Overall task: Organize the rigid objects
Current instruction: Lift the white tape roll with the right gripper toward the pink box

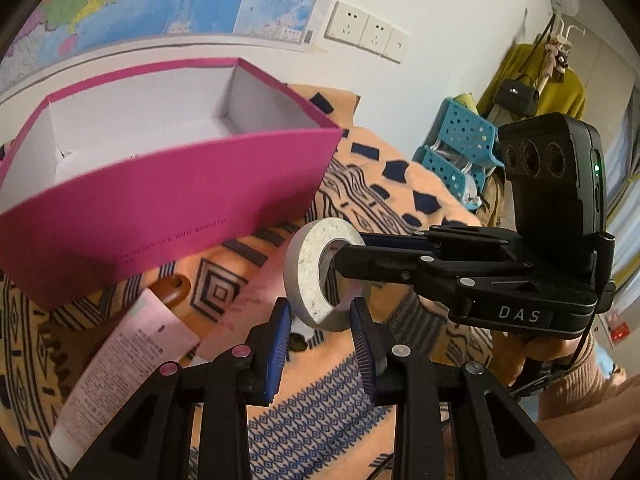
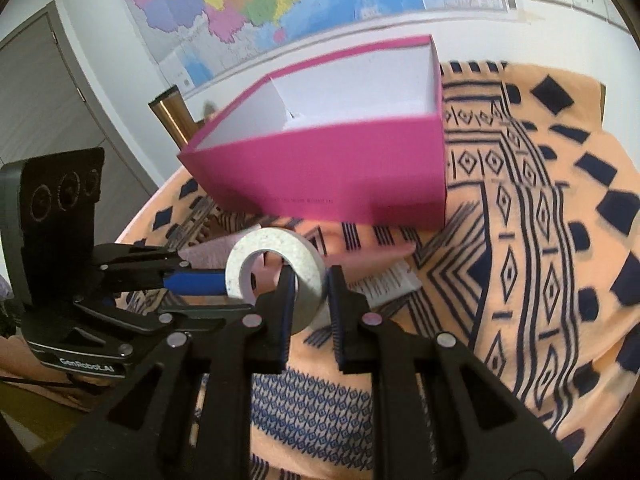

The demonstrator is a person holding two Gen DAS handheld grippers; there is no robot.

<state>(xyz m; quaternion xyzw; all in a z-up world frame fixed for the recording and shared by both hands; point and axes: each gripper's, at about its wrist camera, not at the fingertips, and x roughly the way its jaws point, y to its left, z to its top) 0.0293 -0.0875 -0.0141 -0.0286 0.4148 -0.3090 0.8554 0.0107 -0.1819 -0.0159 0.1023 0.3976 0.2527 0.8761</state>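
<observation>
A grey tape roll (image 1: 310, 280) hangs above the patterned cloth, in front of an open pink box (image 1: 172, 200) with a white inside. My right gripper (image 2: 312, 278) is shut on the roll's (image 2: 276, 256) wall, with one finger through the hole and one outside. In the left wrist view it reaches in from the right (image 1: 346, 260). My left gripper (image 1: 320, 316) has its blue pads on both sides of the roll's lower part, across its width, and looks shut on it. In the right wrist view it comes in from the left (image 2: 204, 272). There the pink box (image 2: 340, 176) stands just behind the roll.
A pink tube (image 1: 132, 360) and a brown wooden piece (image 1: 172, 286) lie on the orange patterned cloth (image 1: 312, 420) below the box. A blue basket (image 1: 460, 148) stands past the table's far right. A hand (image 1: 560, 364) holds the right gripper. A wall map hangs behind.
</observation>
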